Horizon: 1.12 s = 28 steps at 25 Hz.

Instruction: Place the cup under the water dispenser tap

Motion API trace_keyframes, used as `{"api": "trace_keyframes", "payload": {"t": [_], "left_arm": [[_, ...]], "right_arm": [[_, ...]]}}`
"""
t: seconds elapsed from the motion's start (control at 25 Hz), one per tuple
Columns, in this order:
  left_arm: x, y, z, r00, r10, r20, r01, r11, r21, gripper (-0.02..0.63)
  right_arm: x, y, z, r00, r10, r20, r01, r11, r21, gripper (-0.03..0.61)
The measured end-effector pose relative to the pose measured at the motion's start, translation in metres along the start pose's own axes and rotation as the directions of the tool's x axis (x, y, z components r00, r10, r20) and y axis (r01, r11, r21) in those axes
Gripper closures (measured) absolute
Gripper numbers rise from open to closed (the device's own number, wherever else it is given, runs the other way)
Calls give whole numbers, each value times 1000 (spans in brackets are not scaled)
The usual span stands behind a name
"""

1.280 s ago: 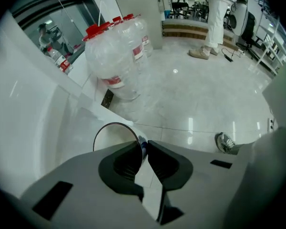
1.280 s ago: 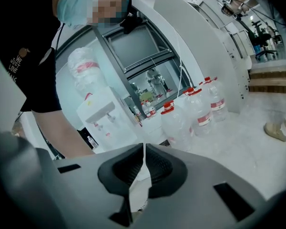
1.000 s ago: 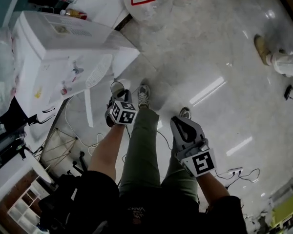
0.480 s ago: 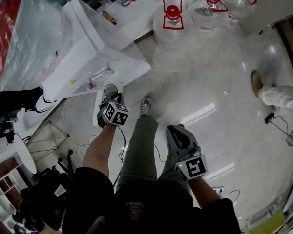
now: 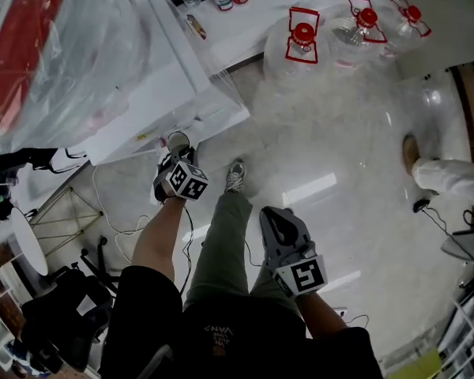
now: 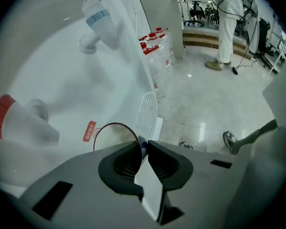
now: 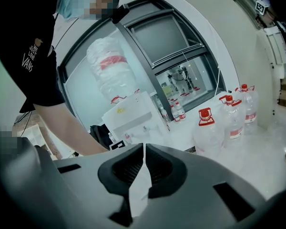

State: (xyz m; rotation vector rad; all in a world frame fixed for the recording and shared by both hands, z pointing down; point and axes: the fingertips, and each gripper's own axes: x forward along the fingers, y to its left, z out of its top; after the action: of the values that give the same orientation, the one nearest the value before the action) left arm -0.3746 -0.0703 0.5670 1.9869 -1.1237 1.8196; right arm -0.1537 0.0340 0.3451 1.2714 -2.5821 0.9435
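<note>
My left gripper (image 5: 174, 155) is shut on the wall of a clear cup (image 5: 178, 142) with a thin dark rim (image 6: 115, 126). It hangs close in front of the white water dispenser (image 5: 170, 81). In the left gripper view the blue tap (image 6: 101, 21) is above the cup and the red tap (image 6: 12, 124) is at the left. The white drip grille (image 6: 146, 114) lies just beyond the jaws (image 6: 144, 148). My right gripper (image 5: 276, 226) is shut with nothing in it, out over the floor beside my leg; its view (image 7: 144, 149) looks across at the dispenser (image 7: 128, 116).
A big plastic-wrapped bottle with a red label (image 5: 47, 46) tops the dispenser. Several full water jugs with red caps (image 5: 304, 42) stand on the floor behind it. Another person's shoe (image 5: 413, 153) is at the right. Cables and a wire rack (image 5: 63, 219) lie at the left.
Both grippers have risen. The left one has carried the cup nearer to the dispenser's front. My head has tilted, so the bottle and jugs show more.
</note>
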Motion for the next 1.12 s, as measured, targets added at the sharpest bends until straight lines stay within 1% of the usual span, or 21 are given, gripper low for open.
{"api": "trace_keyframes", "payload": {"t": [0.24,0.36,0.6,0.72,0.8,0.88,0.96,1.12], "left_arm": [[15,6,3,1000,-7,2,7,1000,-8,549],[21,5,2,1000,-8,-7,8,1000,6,549],[29,1,6,1000,21,-5,-20,999,25,548],[29,2,6,1000,23,-2,-23,1000,-10,538],[27,5,4,1000,23,1,-23,999,-39,494],[24,7,4,1000,21,5,-21,998,-52,477],[18,6,4,1000,15,14,-15,998,-56,463],[-4,6,6,998,14,60,-9,997,-77,452]], "right_arm": [[10,0,-6,999,-12,-42,12,1000,-1,532],[12,-2,-8,999,-31,-41,31,1000,4,534],[9,-11,-7,998,-49,-34,49,999,-9,533],[7,-9,0,999,-51,-17,50,999,-12,532],[6,-8,6,999,-48,-7,48,999,-16,534],[5,-8,10,999,-47,15,47,999,-15,534],[3,-5,12,999,-49,3,50,999,-19,532],[-2,9,23,1000,-31,6,31,999,-24,534]]}}
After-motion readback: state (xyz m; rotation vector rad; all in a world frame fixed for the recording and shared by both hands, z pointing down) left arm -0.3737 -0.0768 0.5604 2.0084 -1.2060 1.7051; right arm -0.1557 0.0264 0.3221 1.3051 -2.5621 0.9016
